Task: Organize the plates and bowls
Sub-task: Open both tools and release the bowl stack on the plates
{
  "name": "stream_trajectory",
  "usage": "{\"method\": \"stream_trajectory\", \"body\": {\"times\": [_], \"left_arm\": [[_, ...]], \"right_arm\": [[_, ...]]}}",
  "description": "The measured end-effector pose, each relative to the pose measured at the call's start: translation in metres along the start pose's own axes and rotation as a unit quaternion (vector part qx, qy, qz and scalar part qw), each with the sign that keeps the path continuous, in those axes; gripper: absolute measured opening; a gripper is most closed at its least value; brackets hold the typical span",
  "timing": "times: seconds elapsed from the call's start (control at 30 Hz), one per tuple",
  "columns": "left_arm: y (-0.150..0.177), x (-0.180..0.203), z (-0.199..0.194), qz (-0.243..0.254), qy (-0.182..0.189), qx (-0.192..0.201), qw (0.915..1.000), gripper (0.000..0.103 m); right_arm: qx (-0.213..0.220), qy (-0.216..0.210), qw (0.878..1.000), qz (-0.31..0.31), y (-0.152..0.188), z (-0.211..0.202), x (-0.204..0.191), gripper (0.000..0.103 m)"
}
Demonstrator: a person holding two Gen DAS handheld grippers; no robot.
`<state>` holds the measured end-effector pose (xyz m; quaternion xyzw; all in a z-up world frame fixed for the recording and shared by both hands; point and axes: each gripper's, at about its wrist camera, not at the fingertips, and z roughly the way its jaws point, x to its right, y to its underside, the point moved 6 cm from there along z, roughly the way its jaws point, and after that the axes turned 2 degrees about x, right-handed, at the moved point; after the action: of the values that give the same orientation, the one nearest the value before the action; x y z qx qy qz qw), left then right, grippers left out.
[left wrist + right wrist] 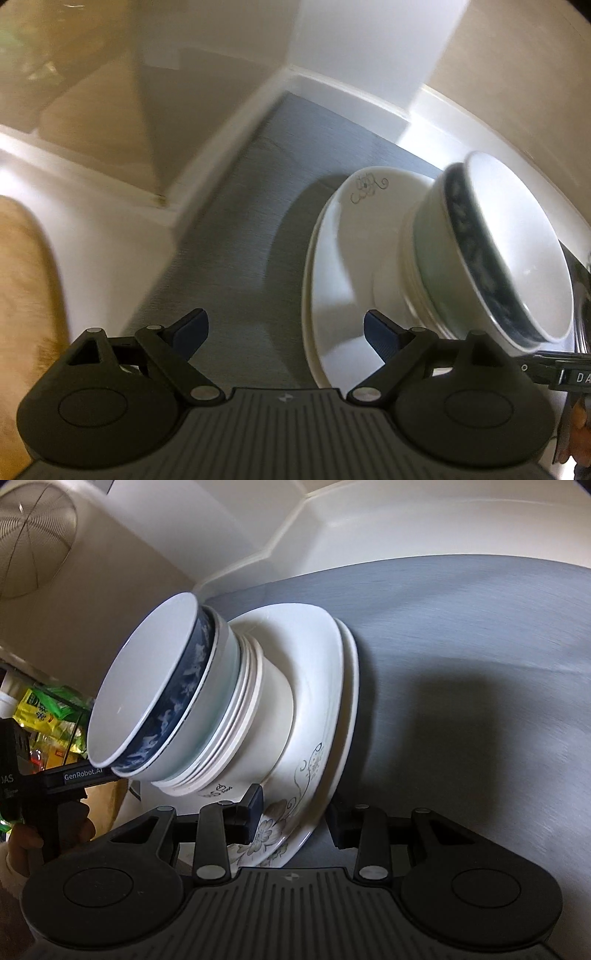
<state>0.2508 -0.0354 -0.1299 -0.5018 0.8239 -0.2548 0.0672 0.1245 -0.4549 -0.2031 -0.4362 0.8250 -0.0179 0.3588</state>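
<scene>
A stack of white plates with a flower pattern (314, 716) rests on a grey mat (461, 664), with several nested bowls on top; the uppermost bowl (147, 686) is white with a dark blue patterned band. My right gripper (293, 812) is shut on the near rim of the plate stack, one finger above it and one below. In the left wrist view the plates (332, 258) and the blue-banded bowl (509, 240) sit to the right. My left gripper (284, 332) is open and empty, just left of the plate rim.
The grey mat (236, 229) lies inside a white cabinet or shelf with white walls (332, 37) and a raised white edge (288, 542). A round mesh cover (33, 539) hangs at the upper left. Colourful packets (48, 712) lie at the far left.
</scene>
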Motion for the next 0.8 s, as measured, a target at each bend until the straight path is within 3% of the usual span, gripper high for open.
{"method": "stream_trajectory", "body": {"times": [0.17, 0.23, 0.43, 0.53, 0.67, 0.8], "left_arm": [[0.000, -0.009, -0.014, -0.013, -0.020, 0.016, 0.9996, 0.100], [0.000, -0.030, -0.015, -0.014, -0.025, 0.019, 0.9994, 0.100], [0.003, -0.024, -0.020, -0.011, -0.027, 0.024, 0.9993, 0.103], [0.009, -0.016, -0.031, -0.001, -0.025, 0.025, 0.9994, 0.103], [0.014, -0.003, -0.051, 0.013, -0.018, 0.038, 0.9990, 0.103], [0.022, 0.015, -0.080, 0.039, -0.001, 0.065, 0.9971, 0.103]], "right_arm": [[-0.009, -0.008, 1.000, -0.012, -0.003, 0.019, -0.014, 0.040], [-0.008, -0.007, 1.000, -0.013, -0.006, 0.024, -0.016, 0.040], [0.003, 0.011, 1.000, -0.016, -0.008, 0.022, -0.017, 0.043], [0.021, 0.023, 0.999, -0.039, -0.004, 0.017, -0.038, 0.054], [0.064, 0.056, 0.993, -0.082, 0.007, -0.017, -0.065, 0.082], [0.110, 0.104, 0.981, -0.119, 0.024, -0.051, -0.090, 0.091]]}}
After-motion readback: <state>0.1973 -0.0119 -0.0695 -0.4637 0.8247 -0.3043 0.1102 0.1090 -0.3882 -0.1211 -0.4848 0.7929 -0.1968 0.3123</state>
